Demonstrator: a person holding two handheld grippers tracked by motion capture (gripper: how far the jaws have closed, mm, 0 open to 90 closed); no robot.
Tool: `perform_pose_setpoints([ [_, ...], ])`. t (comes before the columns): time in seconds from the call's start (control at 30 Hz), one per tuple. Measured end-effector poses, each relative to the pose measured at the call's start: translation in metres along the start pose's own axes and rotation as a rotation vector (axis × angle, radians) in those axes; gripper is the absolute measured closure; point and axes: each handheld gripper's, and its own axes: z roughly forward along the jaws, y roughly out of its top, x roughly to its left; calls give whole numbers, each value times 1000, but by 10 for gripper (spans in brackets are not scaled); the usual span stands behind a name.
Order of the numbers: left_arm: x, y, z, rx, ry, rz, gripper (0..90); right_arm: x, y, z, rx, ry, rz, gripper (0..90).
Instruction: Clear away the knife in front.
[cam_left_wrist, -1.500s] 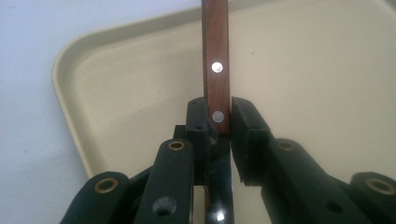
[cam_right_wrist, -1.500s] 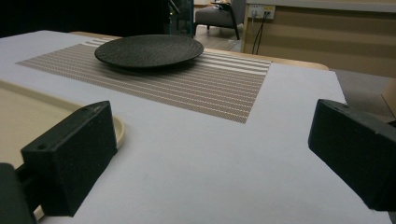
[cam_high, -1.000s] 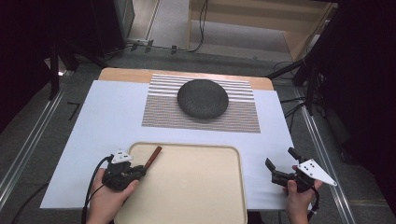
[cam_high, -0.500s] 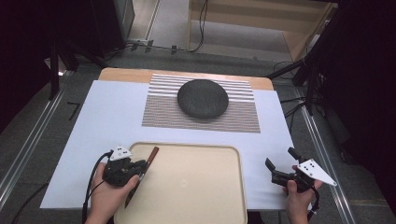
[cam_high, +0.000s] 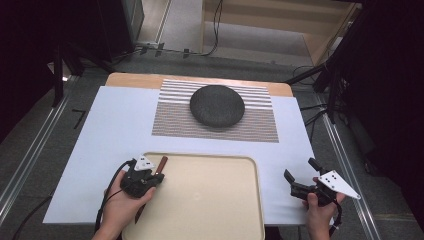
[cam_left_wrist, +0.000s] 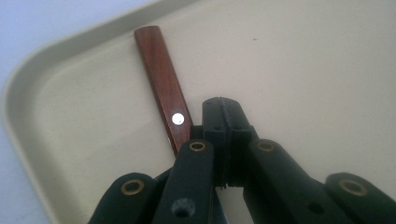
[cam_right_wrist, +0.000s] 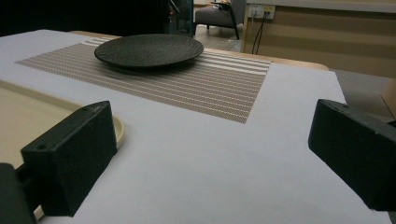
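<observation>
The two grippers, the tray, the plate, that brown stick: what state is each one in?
Left gripper: shut, beside the wooden handle, over the tray's near-left corner.
Right gripper: open, holding nothing, right of the tray.
Wooden handle: by the tray's left rim; grip unclear.
Tray: otherwise bare.
Black plate: upright, bare, on the striped mat.

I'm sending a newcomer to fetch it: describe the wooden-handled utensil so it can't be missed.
Start at the beige plastic tray at the table's near edge and look to its far-left corner. There a slim reddish-brown wooden handle with a silver rivet lies beside the left gripper. It is the tray's one wooden item, unlike the round black plate on the striped mat.
</observation>
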Motion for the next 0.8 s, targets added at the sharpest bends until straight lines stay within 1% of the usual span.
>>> perform_pose_setpoints([
  [0.1, 6, -2, -3, -2, 9, -13, 900, 0, 0, 0, 1, -1, 0, 1],
  [0.13, 6, -2, -3, -2, 9, -13, 900, 0, 0, 0, 1, -1, 0, 1],
  [0.17, 11, -4, -6, -1, 14, -23, 900, 0, 0, 0, 0, 0, 1, 1],
  [0.23, 15, -6, -8, -3, 7, -34, 900, 0, 0, 0, -1, 1, 1, 1],
  [0.3, 18, -8, -11, -5, 17, -39, 900, 0, 0, 0, 0, 2, 5, 1],
  [0.47, 24, -11, -15, -1, 20, -53, 900, 0, 0, 0, -1, 2, 5, 1],
  [0.63, 29, -13, -20, -9, 38, -64, 900, 0, 0, 0, 0, 1, 6, 1],
  [0.8, 32, -14, -22, -14, 36, -64, 900, 0, 0, 0, 1, 0, 6, 1],
])
